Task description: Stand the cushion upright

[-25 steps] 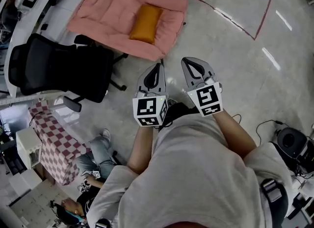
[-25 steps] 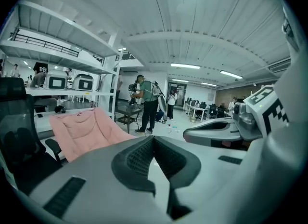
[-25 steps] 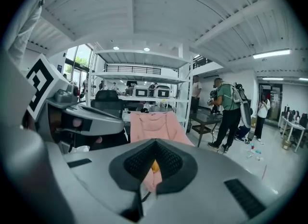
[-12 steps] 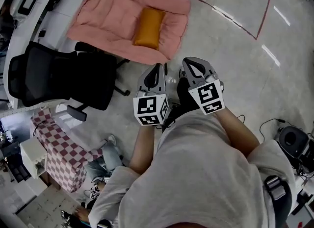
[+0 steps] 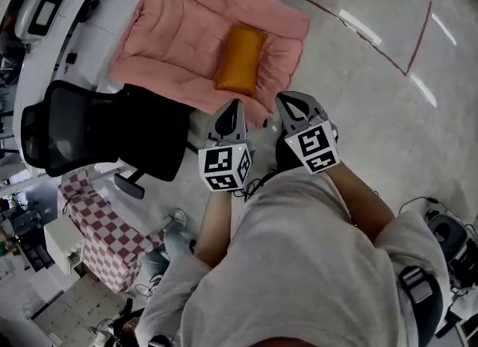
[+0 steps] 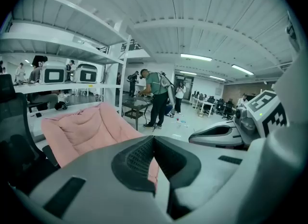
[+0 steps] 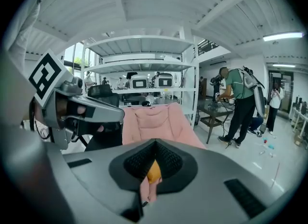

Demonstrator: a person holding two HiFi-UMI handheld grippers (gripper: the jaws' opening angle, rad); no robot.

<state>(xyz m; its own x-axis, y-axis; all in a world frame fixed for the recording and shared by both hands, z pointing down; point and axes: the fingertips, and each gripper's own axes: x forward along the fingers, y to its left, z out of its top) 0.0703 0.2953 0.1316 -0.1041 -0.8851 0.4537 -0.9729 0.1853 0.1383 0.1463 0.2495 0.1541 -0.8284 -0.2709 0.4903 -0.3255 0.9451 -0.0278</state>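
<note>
Closest in, both grippers were held out side by side ahead of the person (image 5: 299, 263). The left gripper (image 5: 233, 108) had its jaws pressed together with nothing between them. The right gripper (image 5: 290, 103) was the same, closed and empty; the orange seen past its jaws was only the cushion further off. Just beyond their tips began the near edge of the pink lounger (image 5: 172, 32), spread on the floor (image 5: 358, 99) beside a black chair (image 5: 97, 125). The cushion (image 5: 240, 60) lay flat on the lounger's seat, towards its near right part, its long axis running away from the person, apart from both grippers. It looked plump, soft and light, so it would probably sag or fold if pinched at one corner. A hold on each long side, or along the far short end, seemed the better bet, with the lounger's padded back to lean it against. Both jaws would need to open first.
</note>
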